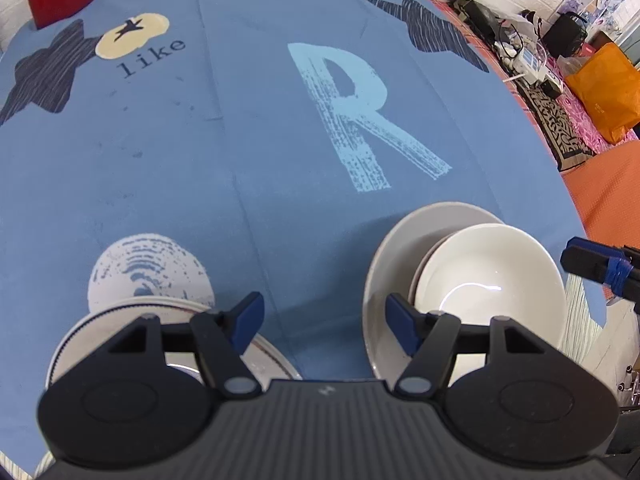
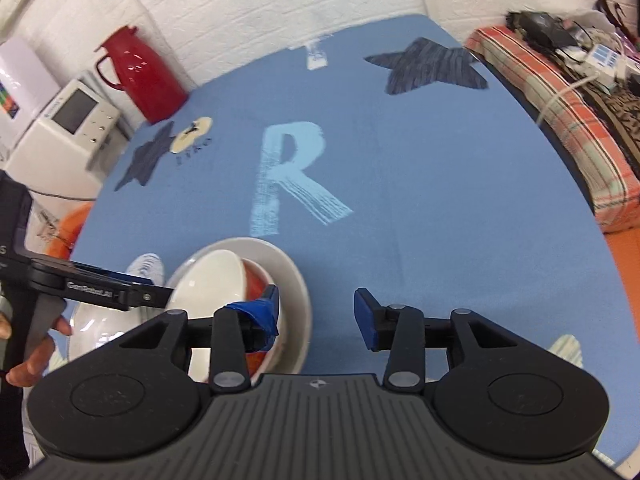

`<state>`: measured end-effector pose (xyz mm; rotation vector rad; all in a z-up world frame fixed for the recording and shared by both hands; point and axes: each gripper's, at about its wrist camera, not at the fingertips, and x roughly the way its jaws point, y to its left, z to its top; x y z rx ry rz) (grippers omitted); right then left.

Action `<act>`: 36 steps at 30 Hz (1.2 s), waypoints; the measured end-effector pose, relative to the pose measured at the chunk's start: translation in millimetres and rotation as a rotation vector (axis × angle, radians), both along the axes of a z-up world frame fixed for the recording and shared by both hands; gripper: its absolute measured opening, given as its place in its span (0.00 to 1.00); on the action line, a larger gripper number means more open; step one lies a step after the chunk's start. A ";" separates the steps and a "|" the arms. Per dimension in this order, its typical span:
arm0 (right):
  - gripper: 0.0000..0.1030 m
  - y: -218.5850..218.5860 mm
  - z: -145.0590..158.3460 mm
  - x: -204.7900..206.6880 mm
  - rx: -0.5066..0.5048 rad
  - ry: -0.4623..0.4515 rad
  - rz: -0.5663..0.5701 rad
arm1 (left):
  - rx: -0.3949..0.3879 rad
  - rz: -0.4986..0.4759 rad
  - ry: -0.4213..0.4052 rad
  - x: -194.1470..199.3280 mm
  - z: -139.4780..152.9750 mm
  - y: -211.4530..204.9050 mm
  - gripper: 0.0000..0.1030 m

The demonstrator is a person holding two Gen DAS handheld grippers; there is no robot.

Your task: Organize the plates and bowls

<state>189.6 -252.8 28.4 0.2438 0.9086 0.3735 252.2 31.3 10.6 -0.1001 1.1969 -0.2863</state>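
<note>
white bowl (image 2: 216, 280) sitting tilted in red bowl (image 2: 256, 284) on plate (image 2: 298, 292), just ahead-left of right gripper (image 2: 316, 312) | jaws standing apart, gripping nothing | left gripper (image 1: 324, 320) gaping, empty | risk: taped finger (image 2: 260, 312) nudging the bowl, tipping the stack

my white bowl (image 1: 490, 276) looks glossy ceramic; tablecloth (image 1: 256, 152) is matt blue cloth; red jug (image 2: 138, 76) shiny plastic

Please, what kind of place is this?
Probably a room in a home. A blue printed tablecloth covers the table, a red jug stands against a white brick wall, and bowls stacked on a plate await sorting.
</note>
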 end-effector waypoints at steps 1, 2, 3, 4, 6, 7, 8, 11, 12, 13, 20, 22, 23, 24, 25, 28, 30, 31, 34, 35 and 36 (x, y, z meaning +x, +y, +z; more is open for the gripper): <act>0.25 -0.3 2.3 -1.0 0.010 -0.015 -0.004 | -0.007 0.002 -0.004 -0.7 2.0 0.9 0.66; 0.25 -1.3 4.7 -2.0 0.023 -0.028 -0.014 | -0.013 0.005 -0.008 -1.1 3.8 1.2 0.66; 0.25 -1.8 6.5 -2.6 0.037 -0.034 -0.016 | -0.016 0.004 -0.011 -1.3 5.1 1.0 0.66; 0.25 -1.3 7.5 -2.7 0.048 -0.033 -0.008 | -0.018 0.002 -0.014 -1.4 6.1 0.2 0.66; 0.25 3.5 7.9 -3.6 0.048 -0.022 0.022 | -0.019 0.001 -0.014 -1.3 6.4 -1.2 0.66; 0.25 6.3 7.8 -4.3 0.035 -0.021 0.034 | -0.020 -0.001 -0.014 -1.3 6.3 -2.1 0.66; 0.26 8.5 7.1 -4.4 0.020 -0.020 0.041 | -0.021 0.000 -0.014 -1.4 6.0 -2.7 0.66; 0.26 8.3 1.2 -1.8 0.014 -0.003 0.033 | -0.026 0.000 -0.013 -1.6 4.5 -3.8 0.66; 0.26 7.1 -1.2 -1.5 0.018 0.005 0.030 | -0.027 -0.002 -0.011 -1.5 4.1 -3.9 0.66; 0.27 6.4 -3.4 -1.4 0.022 0.011 0.021 | -0.029 -0.002 -0.010 -1.3 3.9 -4.0 0.66; 0.28 14.2 8.1 -2.0 -0.038 -0.006 0.065 | -0.034 0.011 -0.030 -3.6 12.0 0.7 0.66; 0.28 15.9 16.3 -1.2 -0.068 -0.018 0.076 | -0.029 0.003 -0.051 -6.7 19.2 3.5 0.66; 0.28 16.9 18.8 -0.9 -0.091 -0.022 0.077 | -0.019 0.002 -0.059 -8.8 22.1 4.7 0.66; 0.28 17.6 19.4 -0.9 -0.124 -0.023 0.079 | -0.009 -0.001 -0.064 -10.0 23.9 5.8 0.66; 0.28 18.8 18.8 -0.4 -0.151 -0.017 0.084 | 0.001 -0.006 -0.067 -11.1 24.8 6.9 0.66; 0.29 19.3 11.8 0.1 -0.198 0.024 0.098 | 0.022 -0.020 -0.049 -11.0 20.4 7.6 0.66; 0.29 20.5 6.8 -0.3 -0.220 0.044 0.099 | 0.025 -0.029 -0.038 -9.9 15.4 5.6 0.66; 0.29 21.5 4.4 0.0 -0.229 0.054 0.101 | 0.026 -0.028 -0.034 -9.0 12.8 4.3 0.66; 0.30 26.4 -0.7 2.3 -0.251 0.080 0.107 | 0.032 -0.037 -0.023 -7.9 5.0 -1.2 0.66; 0.30 29.1 -1.4 2.3 -0.258 0.083 0.116 | 0.036 -0.040 -0.022 -7.7 3.8 -2.8 0.66; 0.30 30.0 -1.3 2.6 -0.261 0.081 0.121 | 0.036 -0.039 -0.019 -7.4 2.8 -3.8 0.66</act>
